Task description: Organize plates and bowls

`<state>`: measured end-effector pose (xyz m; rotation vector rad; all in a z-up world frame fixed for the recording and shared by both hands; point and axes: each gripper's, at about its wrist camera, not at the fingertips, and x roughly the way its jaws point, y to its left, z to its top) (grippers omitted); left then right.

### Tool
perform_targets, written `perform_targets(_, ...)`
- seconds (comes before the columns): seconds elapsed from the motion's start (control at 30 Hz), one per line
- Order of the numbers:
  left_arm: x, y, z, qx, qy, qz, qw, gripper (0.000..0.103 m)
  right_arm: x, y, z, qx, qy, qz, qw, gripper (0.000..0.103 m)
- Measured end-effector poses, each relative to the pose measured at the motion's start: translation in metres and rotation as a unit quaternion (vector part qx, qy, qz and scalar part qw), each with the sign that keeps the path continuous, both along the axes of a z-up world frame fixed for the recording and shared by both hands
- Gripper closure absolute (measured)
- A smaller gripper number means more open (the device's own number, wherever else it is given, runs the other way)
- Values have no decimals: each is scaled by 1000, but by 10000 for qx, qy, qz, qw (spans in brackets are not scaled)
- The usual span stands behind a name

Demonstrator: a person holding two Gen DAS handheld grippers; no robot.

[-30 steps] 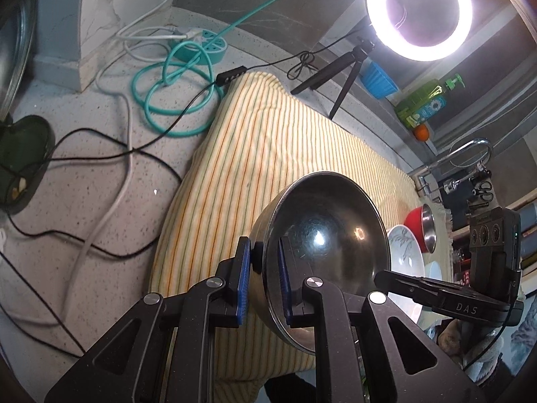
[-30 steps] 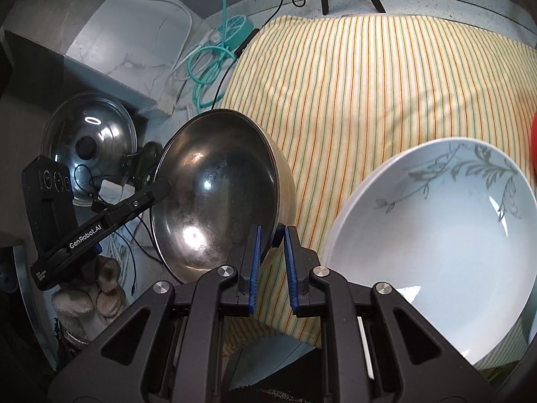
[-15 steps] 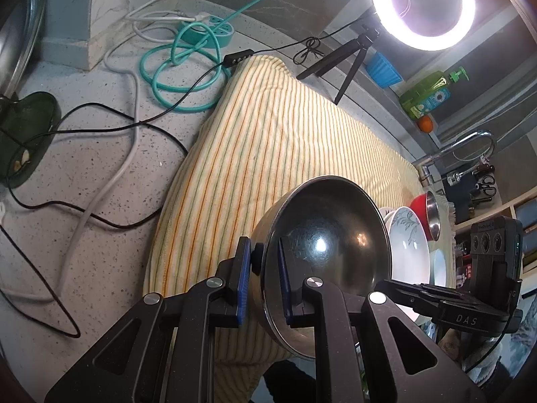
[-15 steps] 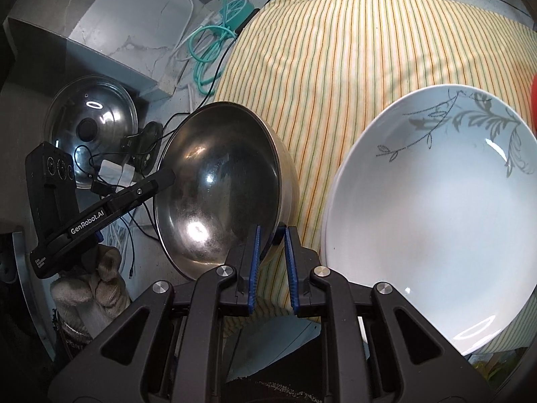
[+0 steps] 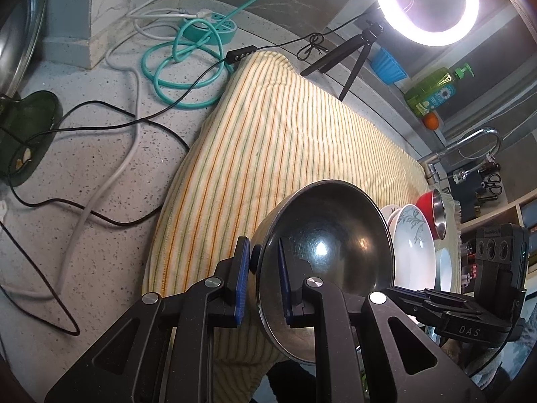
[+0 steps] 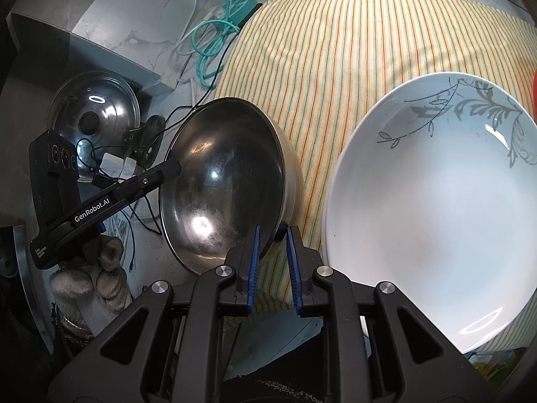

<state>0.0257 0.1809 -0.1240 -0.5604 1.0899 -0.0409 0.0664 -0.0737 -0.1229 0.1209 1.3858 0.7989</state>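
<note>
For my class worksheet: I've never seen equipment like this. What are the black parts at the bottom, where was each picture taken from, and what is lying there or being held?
No robot: a person holds a gripper in each hand, each with a camera looking along its two jaws. One picture comes from the left gripper, the other from the right gripper. Both straddle a steel bowl's rim: the left is clamped on it; the right's jaws are opening, rim between them. On the striped cloth lie a white leaf-patterned plate and a red bowl.
</note>
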Motion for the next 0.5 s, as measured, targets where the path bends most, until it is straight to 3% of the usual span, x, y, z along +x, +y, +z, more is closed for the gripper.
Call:
perform_targets(0.1,0,0,1,22,-7,2,10000,89,-1,-1,2,10,-57,28,10000,80)
perform_targets(0.23,0,-1,5,46,-48,7,10000,85,-1,-4,9,90,-231,1,9997,51)
perform_targets(0.4,1,-2,15,49,-162,56,9998,81,-1,-9,23,158,-484,-14,9987,48)
perform_targets(0.5,2,-2,24,63,-216,131,9997,66,-1,-14,33,212,-661,-32,9976,36)
